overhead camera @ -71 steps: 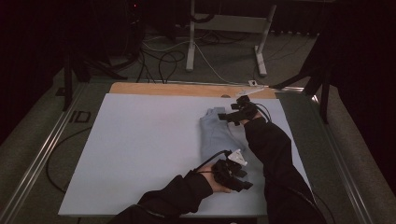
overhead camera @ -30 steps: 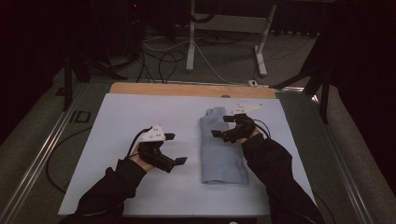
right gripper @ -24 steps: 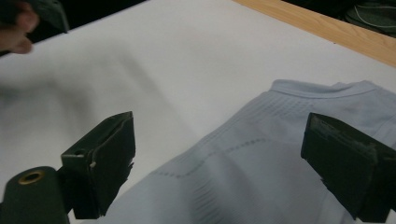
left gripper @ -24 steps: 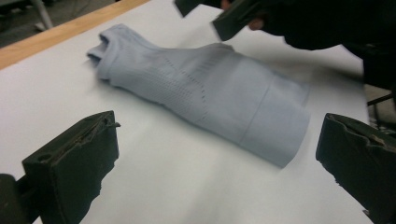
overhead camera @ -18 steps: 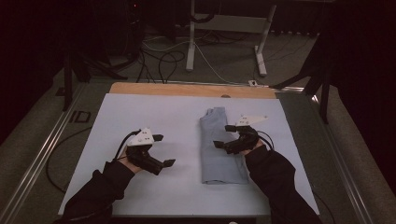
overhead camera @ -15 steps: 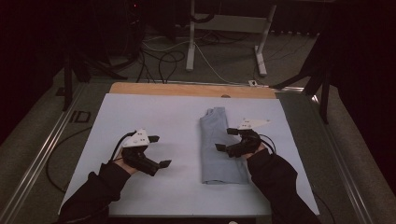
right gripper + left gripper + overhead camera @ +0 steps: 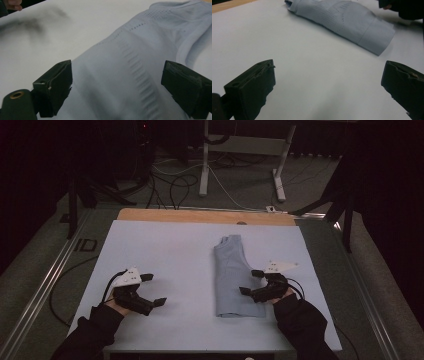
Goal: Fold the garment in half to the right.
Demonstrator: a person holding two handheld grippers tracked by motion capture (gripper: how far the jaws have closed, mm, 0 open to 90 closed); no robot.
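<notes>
- Pale blue-grey cloth, a folded shirt (image 7: 236,277), lies flat on the white bench (image 7: 170,250), right of the middle, its long side running away from the person.
- Its collar end points toward the far wooden edge (image 7: 200,216) of the bench; the straight folded hem is at the near end.
- The right gripper (image 7: 252,282) hovers at the shirt's near right edge, jaws spread wide with nothing between them; in the right gripper view (image 7: 117,92) the cloth lies under the gap.
- The left gripper (image 7: 152,290) sits well apart from the shirt, over bare bench on the left, jaws also spread and empty; in the left gripper view (image 7: 327,100) the shirt (image 7: 347,22) lies farther off.
- Dark sleeves come in from the bottom of the high view.
- Behind the bench, cables (image 7: 170,185) lie on the floor near a white stand (image 7: 205,165).
</notes>
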